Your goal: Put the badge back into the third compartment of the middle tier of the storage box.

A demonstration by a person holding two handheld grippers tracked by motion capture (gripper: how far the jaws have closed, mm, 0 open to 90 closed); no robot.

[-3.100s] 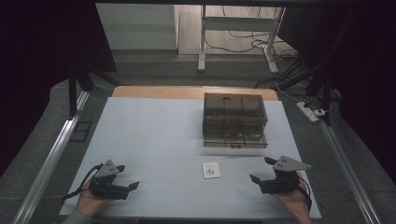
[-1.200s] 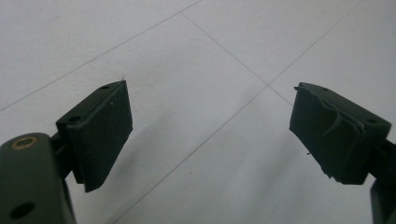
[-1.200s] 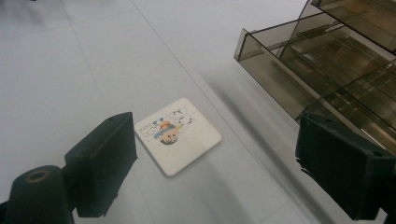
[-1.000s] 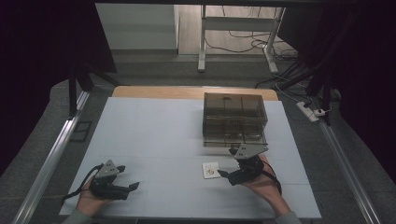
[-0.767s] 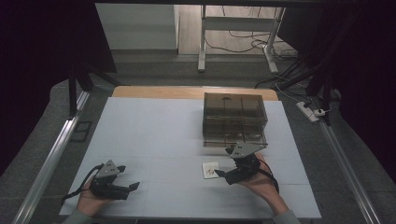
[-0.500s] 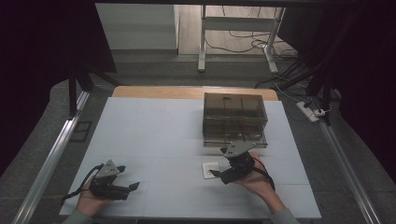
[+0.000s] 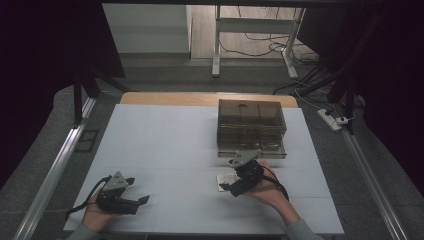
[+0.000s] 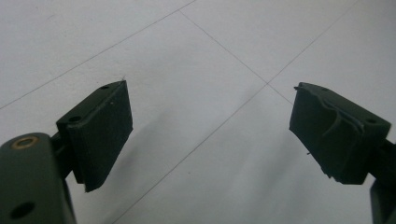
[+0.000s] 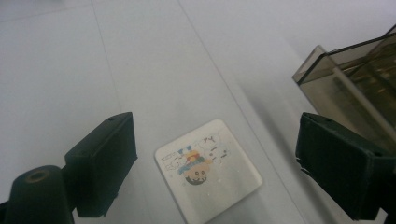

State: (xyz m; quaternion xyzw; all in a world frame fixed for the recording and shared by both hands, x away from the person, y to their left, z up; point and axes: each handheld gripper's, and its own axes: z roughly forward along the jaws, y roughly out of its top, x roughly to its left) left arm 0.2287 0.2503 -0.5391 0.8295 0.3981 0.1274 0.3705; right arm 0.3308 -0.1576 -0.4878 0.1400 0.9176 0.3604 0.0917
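My right gripper hangs spread wide over a small, flat white square tile with rounded corners and a printed cartoon figure. The tile lies flat on the pale grey matte table surface, between my two jaws and touching neither. It is square, so it has no long axis; it sits turned cornerwise to my jaws, and in the right gripper view the cartoon's head points toward me, upside down. Its face looks smooth, with a faint sheen.

In the high view the tile sits near the table's front edge, just ahead of a smoky brown translucent plastic box with compartments, close to it but apart.

My left gripper rests well off to the left, its rubbery black pads parted over bare table with nothing between them.
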